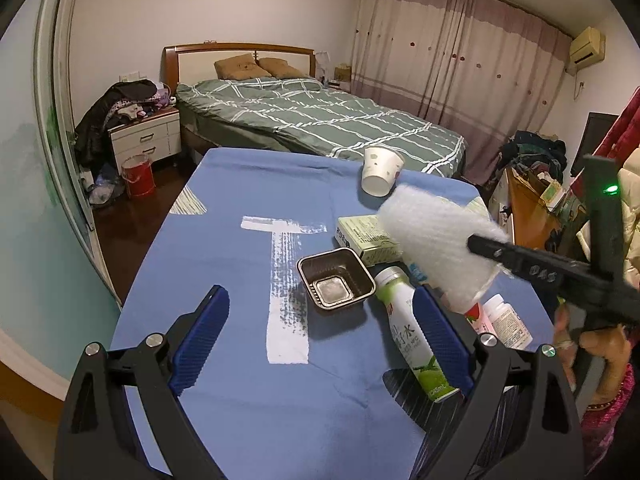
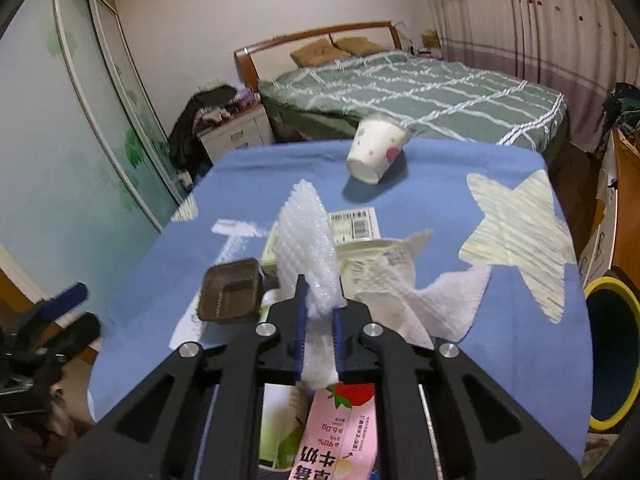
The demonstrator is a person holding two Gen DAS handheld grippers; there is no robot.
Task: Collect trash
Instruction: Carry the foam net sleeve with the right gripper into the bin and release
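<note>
Bubble wrap [image 2: 306, 240] pinched in right gripper [image 2: 320, 320], lifted over the table [image 2: 500, 160] litter; keep grip firm, carry clear of brown tray [image 2: 232, 294] toward yellow-rimmed bin [image 2: 612, 360]; left gripper [image 1: 320, 328] spread, empty.

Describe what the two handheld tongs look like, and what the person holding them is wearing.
Both tongs are matte black frames with triangular cut-outs, silver round bolts at the pivots and ribbed blue pads. The left tongs fill the left wrist view; the right tongs match. A green indicator light glows on the right unit's black upright. The sleeve is pink-magenta with a patterned cuff.
</note>
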